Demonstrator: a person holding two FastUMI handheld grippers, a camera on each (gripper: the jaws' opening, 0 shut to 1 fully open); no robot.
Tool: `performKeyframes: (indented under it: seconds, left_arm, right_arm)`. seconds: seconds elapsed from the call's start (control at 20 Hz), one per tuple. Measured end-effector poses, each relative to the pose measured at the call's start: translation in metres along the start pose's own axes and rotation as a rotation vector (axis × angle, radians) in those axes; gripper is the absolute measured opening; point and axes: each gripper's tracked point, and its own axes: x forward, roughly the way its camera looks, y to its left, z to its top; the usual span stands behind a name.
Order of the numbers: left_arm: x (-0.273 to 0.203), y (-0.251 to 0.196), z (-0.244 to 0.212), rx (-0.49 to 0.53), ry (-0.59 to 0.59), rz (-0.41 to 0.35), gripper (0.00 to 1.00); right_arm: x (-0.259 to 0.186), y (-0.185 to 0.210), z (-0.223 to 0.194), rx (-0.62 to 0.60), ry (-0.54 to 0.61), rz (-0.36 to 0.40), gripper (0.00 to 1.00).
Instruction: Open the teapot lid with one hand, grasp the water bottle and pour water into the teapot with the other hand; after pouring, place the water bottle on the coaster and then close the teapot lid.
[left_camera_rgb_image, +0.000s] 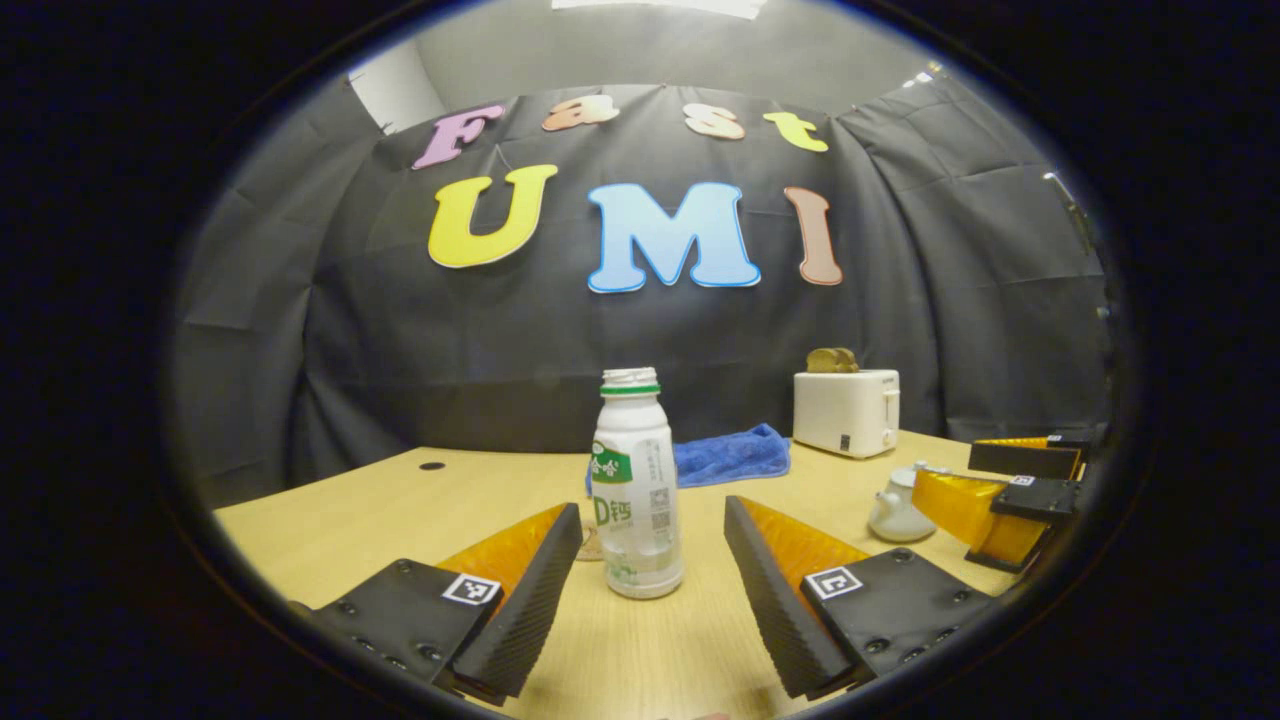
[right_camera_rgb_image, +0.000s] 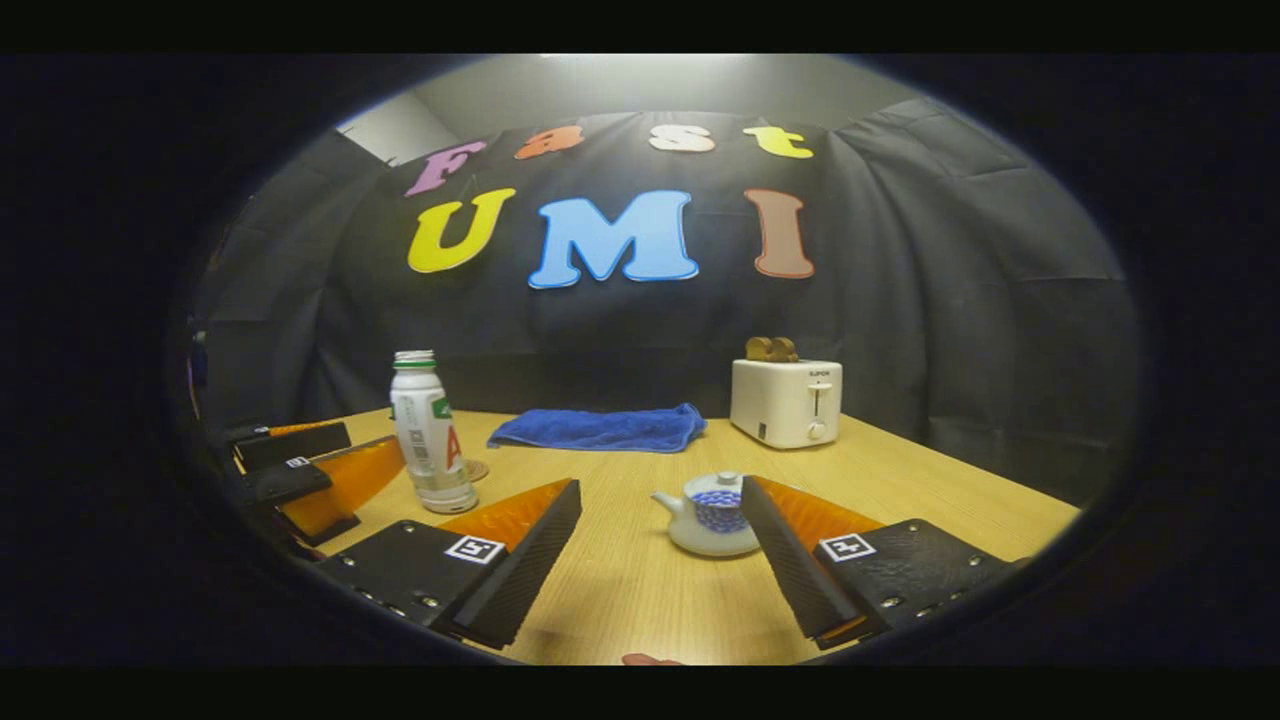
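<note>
Left gripper (left_camera_rgb_image: 652, 575): jaws spread wide, nothing between the pads, both fingers low over the surface (left_camera_rgb_image: 350, 500). Water bottle (left_camera_rgb_image: 635, 485) stands dead ahead on the gripper's own line, upright, long axis vertical, cap off and neck open. It sits just past the fingertips, slightly nearer the left finger than the right, not touched by either. Opening looks wider than the bottle body, so a straight advance should bracket it, by my reading.

Coaster (left_camera_rgb_image: 591, 545): a sliver of a round disc shows just behind the bottle's base, on its left side. In the right gripper view it peeks out (right_camera_rgb_image: 474, 468) on the bottle's right. Whether it touches the bottle, cannot tell.

Right gripper (right_camera_rgb_image: 662, 555): also wide open and empty, low over the surface. Teapot (right_camera_rgb_image: 708, 515) lies ahead and off toward its right finger, spout pointing left in that view. Teapot lid (right_camera_rgb_image: 728, 484) is seated on top, knob up. The right finger's tip overlaps the pot's flank in the view; contact cannot be told.

Nearness: left gripper is the closer one to the bottle, right gripper the closer one to the teapot; bottle (right_camera_rgb_image: 430, 435) and teapot (left_camera_rgb_image: 895, 505) stand well apart. Lid not yet lifted, bottle not yet grasped.

Beyond: blue cloth (right_camera_rgb_image: 600, 428) and white toaster (right_camera_rgb_image: 786, 402) at the far edge
</note>
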Motion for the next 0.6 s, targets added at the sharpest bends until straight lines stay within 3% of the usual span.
performKeyframes:
  seconds: [0.45, 0.6]
  left_arm:
    - [0.029, 0.016, 0.007, -0.03, 0.022, -0.002, 1.0]
    - [0.033, 0.016, 0.002, -0.03, 0.039, -0.011, 1.0]
  right_arm:
    - [0.056, -0.033, 0.002, 0.015, 0.074, -0.056, 0.93]
    - [0.064, -0.034, -0.007, -0.008, 0.1, -0.063, 0.76]
